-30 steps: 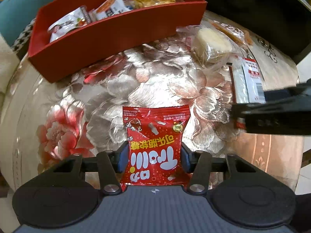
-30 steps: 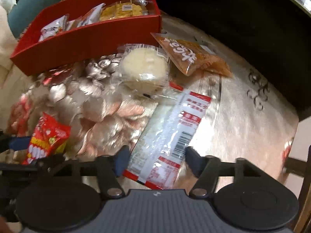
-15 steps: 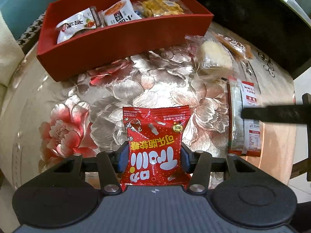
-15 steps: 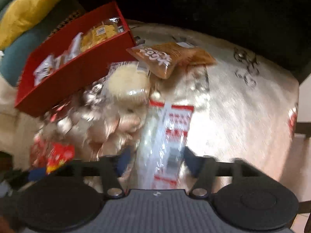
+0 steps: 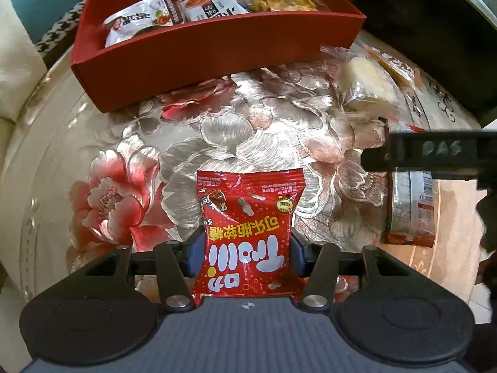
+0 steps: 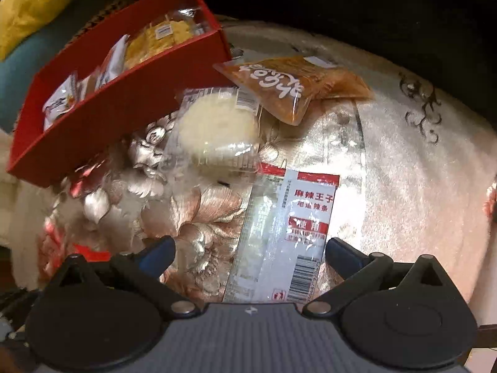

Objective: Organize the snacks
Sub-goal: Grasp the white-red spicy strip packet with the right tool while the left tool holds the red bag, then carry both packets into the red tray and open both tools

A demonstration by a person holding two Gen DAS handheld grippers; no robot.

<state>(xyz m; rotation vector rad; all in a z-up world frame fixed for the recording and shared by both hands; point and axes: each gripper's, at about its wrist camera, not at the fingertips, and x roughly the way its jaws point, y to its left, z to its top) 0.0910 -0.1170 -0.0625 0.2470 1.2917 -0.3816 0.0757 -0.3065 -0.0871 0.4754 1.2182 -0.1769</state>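
Note:
My left gripper (image 5: 245, 250) is shut on a red candy packet (image 5: 248, 230) and holds it above the flowered tablecloth, short of the red box (image 5: 217, 49), which holds several snack packets. My right gripper (image 6: 250, 250) is open above a long white and red snack packet (image 6: 279, 236) that lies flat between its fingers. That packet also shows in the left wrist view (image 5: 410, 208), under the right gripper's finger (image 5: 435, 152). A clear-wrapped pale cake (image 6: 217, 127) and an orange packet (image 6: 295, 84) lie beyond it.
The red box (image 6: 102, 115) stands at the back left of the round table (image 6: 403, 171). A pale cushion (image 5: 15, 62) and a teal seat lie to the left, with dark space behind the table.
My left gripper has carried the red packet closer to the red box. My right gripper has opened wider and settled over the long white packet.

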